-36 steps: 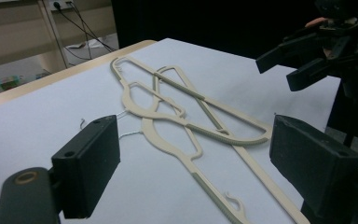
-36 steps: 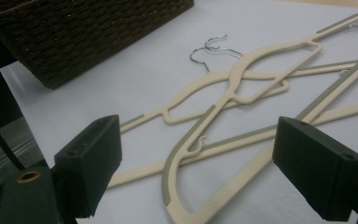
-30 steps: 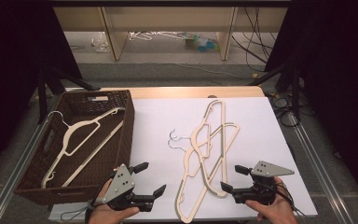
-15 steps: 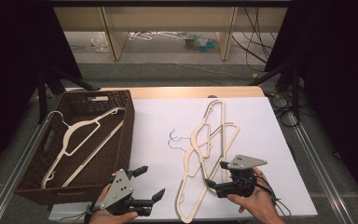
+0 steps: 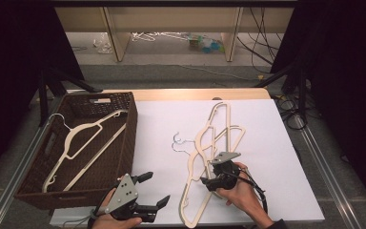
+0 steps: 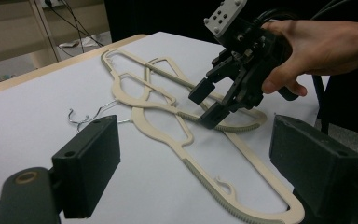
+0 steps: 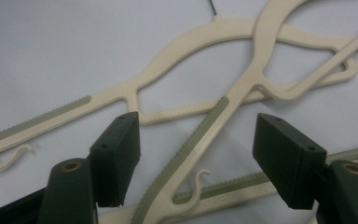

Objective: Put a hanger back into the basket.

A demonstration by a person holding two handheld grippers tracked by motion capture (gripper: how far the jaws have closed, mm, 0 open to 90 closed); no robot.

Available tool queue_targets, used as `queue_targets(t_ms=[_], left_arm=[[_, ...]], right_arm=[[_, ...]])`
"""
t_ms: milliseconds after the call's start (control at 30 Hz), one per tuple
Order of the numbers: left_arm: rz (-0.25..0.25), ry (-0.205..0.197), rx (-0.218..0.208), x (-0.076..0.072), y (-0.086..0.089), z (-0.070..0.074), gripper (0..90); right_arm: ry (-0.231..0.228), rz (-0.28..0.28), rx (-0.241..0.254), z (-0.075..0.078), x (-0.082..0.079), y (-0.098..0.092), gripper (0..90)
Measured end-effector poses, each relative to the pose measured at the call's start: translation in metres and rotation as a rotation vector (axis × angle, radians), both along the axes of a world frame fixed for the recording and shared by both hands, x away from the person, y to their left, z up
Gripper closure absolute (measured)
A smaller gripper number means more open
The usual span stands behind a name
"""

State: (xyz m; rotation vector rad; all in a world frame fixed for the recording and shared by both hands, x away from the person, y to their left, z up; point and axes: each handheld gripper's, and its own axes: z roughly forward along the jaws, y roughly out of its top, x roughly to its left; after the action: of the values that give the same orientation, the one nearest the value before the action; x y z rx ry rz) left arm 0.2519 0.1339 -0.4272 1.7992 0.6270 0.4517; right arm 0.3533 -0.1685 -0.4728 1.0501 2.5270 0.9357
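hidden and cut-off parts
the hangers (image 7: pixel 200 135) run off the right gripper view's edges; in the high view the right hand (image 5: pixel 240 193) covers part of them.

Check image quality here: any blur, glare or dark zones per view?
High view: white table sheet evenly lit, surroundings near black. Left gripper view: its own jaws blurred, hangers sharp. Right gripper view: soft throughout, jaws dark, no glare on the hanger arm.

No text, label, brand, number or sign can be read in any of the three views. The surfaces of the things on the table carry no readable print.
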Motion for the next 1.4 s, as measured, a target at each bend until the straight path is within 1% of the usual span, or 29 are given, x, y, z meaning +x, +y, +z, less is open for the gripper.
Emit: queue_targets(t_ms=[67, 100, 133, 167, 200, 233, 333, 367, 400, 433, 467, 567, 600, 633, 667, 700, 733, 800, 867, 900, 933, 1033, 1067, 1100, 1233, 1267, 1333, 1367, 1400], left_arm=[[-0.002, 0.007, -0.001, 0.0, 0.0, -0.001, 16.2], [-0.001, 0.009, -0.003, 0.0, 0.0, -0.001, 16.2], [-0.001, 0.008, -0.003, 0.0, 0.0, -0.001, 16.2], [-0.006, 0.004, 0.0, 0.0, 0.0, -0.001, 16.2], [-0.005, 0.011, -0.004, 0.0, 0.0, -0.001, 16.2], [-0.006, 0.012, -0.004, 0.0, -0.001, -0.001, 16.2], [-0.018, 0.013, -0.008, 0.0, 0.0, -0.001, 16.2], [-0.016, 0.013, -0.007, 0.0, 0.0, -0.001, 16.2], [-0.013, 0.013, -0.004, 0.0, 0.0, -0.002, 16.2], [-0.015, 0.013, -0.006, 0.0, 0.0, -0.002, 16.2], [-0.014, 0.009, 0.002, 0.0, 0.0, -0.002, 16.3], [-0.008, 0.01, 0.006, 0.001, 0.0, -0.003, 16.3], [-0.008, 0.009, 0.008, 0.001, 0.0, -0.003, 16.4], [-0.009, 0.01, 0.007, 0.001, 0.0, -0.003, 16.4], [-0.013, 0.014, 0.003, 0.001, 0.0, -0.003, 16.4], [-0.018, 0.024, -0.003, 0.002, 0.001, -0.003, 16.4], [-0.014, 0.032, -0.017, 0.002, 0.001, -0.004, 16.4], [-0.011, 0.021, -0.014, 0.003, 0.003, -0.005, 16.5], [-0.006, 0.029, -0.022, 0.004, 0.003, -0.005, 16.5], [-0.003, 0.029, -0.019, 0.004, 0.003, -0.005, 16.5], [0.0, 0.031, -0.01, 0.004, 0.004, -0.005, 16.5], [-0.01, 0.039, -0.023, 0.005, 0.003, -0.007, 16.5], [-0.004, 0.036, -0.011, 0.005, 0.002, -0.007, 16.5], [-0.008, 0.035, -0.01, 0.005, 0.002, -0.007, 16.5], [-0.012, 0.034, -0.008, 0.005, 0.001, -0.007, 16.6], [-0.011, 0.031, -0.003, 0.005, 0.002, -0.007, 16.6], [-0.01, 0.03, 0.0, 0.005, 0.002, -0.007, 16.6], [-0.009, 0.03, -0.001, 0.005, 0.003, -0.007, 16.7], [-0.007, 0.032, -0.007, 0.005, 0.003, -0.007, 16.7]], right_arm=[[0.023, -0.013, 0.012, -0.001, 0.003, 0.001, 35.6], [0.032, -0.007, 0.001, -0.001, 0.004, 0.001, 36.4], [0.013, 0.0, -0.006, -0.004, 0.006, 0.001, 36.9], [0.029, -0.005, -0.015, -0.004, 0.007, 0.002, 37.6], [0.032, 0.001, -0.027, -0.005, 0.009, 0.003, 38.9], [0.022, 0.005, -0.035, -0.007, 0.011, 0.005, 39.7], [0.05, -0.002, -0.068, -0.007, 0.011, 0.01, 40.3], [0.035, 0.007, -0.082, -0.007, 0.012, 0.011, 40.9], [0.05, 0.006, -0.08, -0.006, 0.011, 0.011, 41.9], [0.041, 0.011, -0.084, -0.006, 0.011, 0.011, 42.8], [0.05, 0.009, -0.086, -0.006, 0.011, 0.011, 44.5], [0.044, 0.022, -0.09, -0.006, 0.012, 0.011, 49.1], [0.056, 0.034, -0.088, -0.005, 0.013, 0.01, 50.3], [0.048, 0.035, -0.089, -0.005, 0.014, 0.009, 52.2], [0.055, 0.025, -0.085, -0.005, 0.015, 0.009, 53.8], [0.08, 0.003, -0.09, -0.003, 0.014, 0.009, 55.1], [0.083, -0.015, -0.097, -0.003, 0.014, 0.01, 55.7], [0.096, -0.037, -0.112, -0.002, 0.014, 0.013, 56.8], [0.1, -0.045, -0.125, -0.001, 0.014, 0.015, 57.6], [0.111, -0.049, -0.129, 0.0, 0.015, 0.015, 57.9], [0.135, -0.072, -0.126, 0.001, 0.014, 0.017, 58.4], [0.146, -0.089, -0.132, 0.002, 0.018, 0.018, 60.1], [0.146, -0.091, -0.138, 0.002, 0.02, 0.019, 60.1], [0.162, -0.109, -0.138, 0.003, 0.02, 0.02, 60.2], [0.165, -0.105, -0.14, 0.003, 0.02, 0.02, 61.1], [0.151, -0.093, -0.146, 0.002, 0.02, 0.02, 61.3], [0.157, -0.087, -0.153, 0.003, 0.021, 0.02, 62.6], [0.157, -0.081, -0.149, 0.003, 0.022, 0.019, 64.9], [0.17, -0.09, -0.128, 0.004, 0.025, 0.013, 73.7]])
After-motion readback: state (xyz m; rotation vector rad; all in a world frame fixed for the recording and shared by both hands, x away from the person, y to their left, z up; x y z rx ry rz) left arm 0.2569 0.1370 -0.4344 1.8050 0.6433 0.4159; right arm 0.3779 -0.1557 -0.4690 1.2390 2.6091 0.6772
